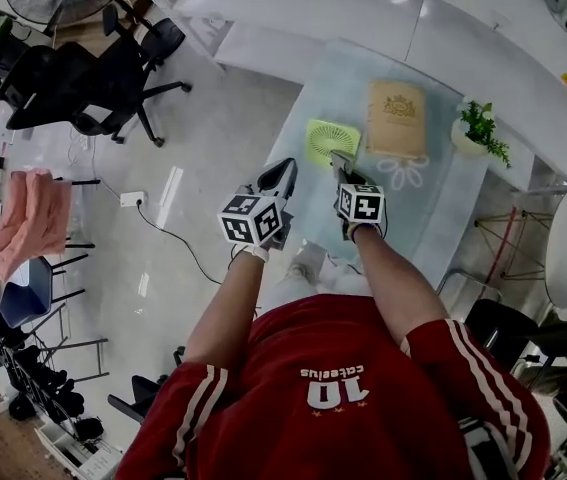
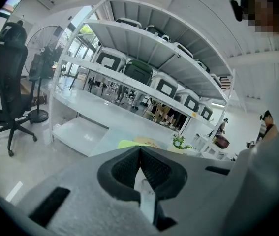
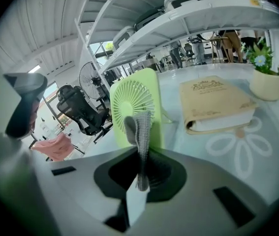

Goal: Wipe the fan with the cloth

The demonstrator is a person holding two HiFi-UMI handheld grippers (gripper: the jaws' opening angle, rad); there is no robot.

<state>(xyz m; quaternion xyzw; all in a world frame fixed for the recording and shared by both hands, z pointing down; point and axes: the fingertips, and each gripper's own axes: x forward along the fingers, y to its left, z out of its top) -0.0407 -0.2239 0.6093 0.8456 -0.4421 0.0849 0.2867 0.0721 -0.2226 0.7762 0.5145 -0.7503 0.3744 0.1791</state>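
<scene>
Lime-green fan [image 3: 131, 102], grey ribbed cloth [image 3: 142, 132], tan book [image 3: 217, 103], pink towel [image 1: 31, 218].

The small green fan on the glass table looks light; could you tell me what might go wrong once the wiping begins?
1. The light-green square desk fan stands free on the glass table, and the left gripper is shut and off it, so a push may tip or slide it.
2. Only a short fold of the grey knitted cloth sticks out of the right gripper, so its hard jaws may scrape the grille.
</scene>
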